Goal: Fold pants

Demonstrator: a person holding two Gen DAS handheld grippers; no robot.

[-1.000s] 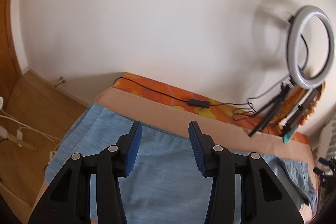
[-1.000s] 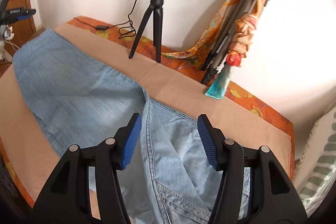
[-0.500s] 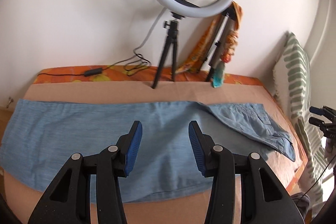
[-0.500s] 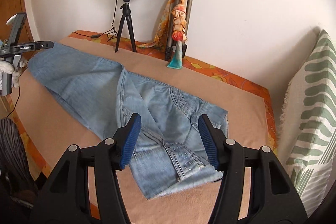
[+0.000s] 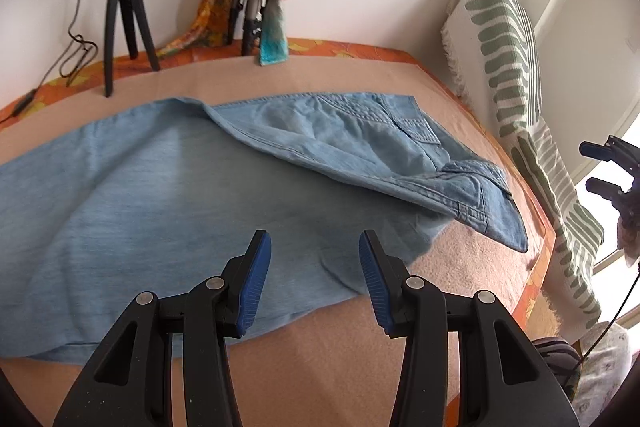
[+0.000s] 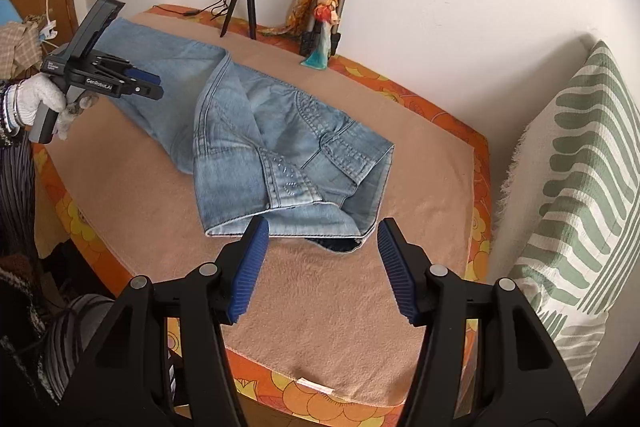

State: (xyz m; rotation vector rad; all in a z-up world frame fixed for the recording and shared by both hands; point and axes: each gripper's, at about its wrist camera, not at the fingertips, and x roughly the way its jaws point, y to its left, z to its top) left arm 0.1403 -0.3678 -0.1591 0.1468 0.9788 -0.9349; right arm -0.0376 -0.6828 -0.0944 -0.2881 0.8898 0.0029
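Light blue denim pants [image 5: 168, 183] lie lengthwise on a tan blanket [image 5: 340, 359], folded along their length, waistband to the right [image 6: 288, 143]. My left gripper [image 5: 314, 279] is open and empty, hovering over the near edge of the leg part. It also shows in the right wrist view [image 6: 148, 85], held in a white-gloved hand above the legs. My right gripper [image 6: 320, 263] is open and empty, just off the waistband end. It also shows at the far right of the left wrist view [image 5: 600, 167].
A ring light on a black tripod [image 6: 246, 7] and a folded tripod draped with an orange scarf [image 6: 330, 7] stand at the back by the wall. A green-striped cushion [image 6: 576, 187] lines the right side. The orange floral bed cover [image 6: 432, 115] edges the blanket.
Both grippers have swung right and pulled back toward the waistband end. The left one now looks at the upper part of the pants instead of the leg ends. Both stay open.
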